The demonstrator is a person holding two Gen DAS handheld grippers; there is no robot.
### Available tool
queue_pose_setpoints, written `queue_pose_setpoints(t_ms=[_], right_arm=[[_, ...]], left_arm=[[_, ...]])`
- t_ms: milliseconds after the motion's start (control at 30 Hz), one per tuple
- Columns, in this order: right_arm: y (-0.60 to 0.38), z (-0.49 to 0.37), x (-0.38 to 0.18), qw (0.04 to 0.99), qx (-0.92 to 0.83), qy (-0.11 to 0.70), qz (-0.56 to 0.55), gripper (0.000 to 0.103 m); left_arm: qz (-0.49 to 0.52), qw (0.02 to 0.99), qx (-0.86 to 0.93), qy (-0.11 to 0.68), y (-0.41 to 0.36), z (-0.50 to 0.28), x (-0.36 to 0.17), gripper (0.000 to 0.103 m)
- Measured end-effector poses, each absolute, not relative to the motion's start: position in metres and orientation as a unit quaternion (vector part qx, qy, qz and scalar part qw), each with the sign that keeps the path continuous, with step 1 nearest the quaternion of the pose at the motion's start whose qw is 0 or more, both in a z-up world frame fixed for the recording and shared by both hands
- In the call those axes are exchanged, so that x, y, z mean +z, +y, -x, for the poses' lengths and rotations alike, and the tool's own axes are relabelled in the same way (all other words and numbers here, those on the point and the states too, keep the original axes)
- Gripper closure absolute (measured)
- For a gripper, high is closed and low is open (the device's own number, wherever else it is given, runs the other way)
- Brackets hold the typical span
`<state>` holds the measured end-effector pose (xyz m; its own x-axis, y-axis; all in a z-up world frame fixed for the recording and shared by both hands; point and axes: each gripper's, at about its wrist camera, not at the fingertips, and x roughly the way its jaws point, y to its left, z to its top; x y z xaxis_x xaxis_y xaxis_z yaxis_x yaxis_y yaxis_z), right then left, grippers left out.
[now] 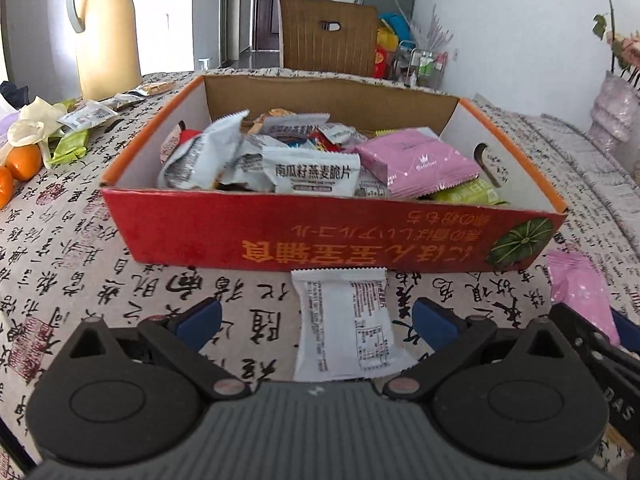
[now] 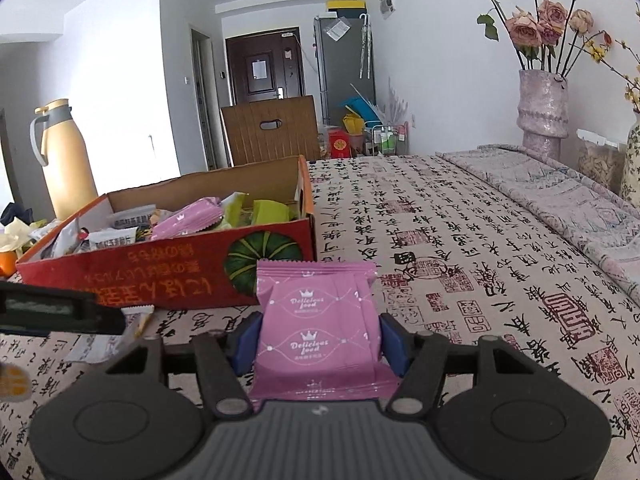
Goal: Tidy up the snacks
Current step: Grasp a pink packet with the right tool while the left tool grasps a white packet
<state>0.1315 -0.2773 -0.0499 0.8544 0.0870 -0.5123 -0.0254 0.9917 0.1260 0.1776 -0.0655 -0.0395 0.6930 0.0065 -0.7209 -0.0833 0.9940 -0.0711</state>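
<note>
The red cardboard box with orange rims (image 1: pixel 280 236), heaped with snack packets, sits on the calligraphy-printed tablecloth (image 1: pixel 80 280). Just in front of the box's near wall, the left gripper (image 1: pixel 316 316) stands released, its blue pads wide on either side of a white printed snack packet (image 1: pixel 344 320) lying flat on the cloth. By the box's pumpkin-printed corner, the right gripper (image 2: pixel 320 340) is clenched on a pink "Delicious food" snack packet (image 2: pixel 320 320).
</note>
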Motion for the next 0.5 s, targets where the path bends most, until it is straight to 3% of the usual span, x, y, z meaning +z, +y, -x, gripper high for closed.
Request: queue_pose_setpoints(t_ms=[233, 300, 433, 500], right_arm=[[-0.278, -0.131, -0.05, 0.961, 0.033, 0.267, -0.062, 0.042], [-0.278, -0.132, -0.05, 0.961, 0.033, 0.267, -0.062, 0.042], [-0.278, -0.132, -0.05, 0.961, 0.032, 0.268, -0.063, 0.042], [-0.278, -0.132, -0.051, 0.961, 0.031, 0.268, -0.063, 0.042]], left_arm=[[0.024, 0.917, 0.032, 0.398, -0.08, -0.182, -0.051, 0.005], [0.022, 0.917, 0.031, 0.398, -0.082, -0.182, -0.053, 0.018], [0.008, 0.921, 0.023, 0.39, -0.087, -0.179, -0.051, 0.033], [0.007, 0.923, 0.019, 0.385, -0.089, -0.177, -0.051, 0.049]])
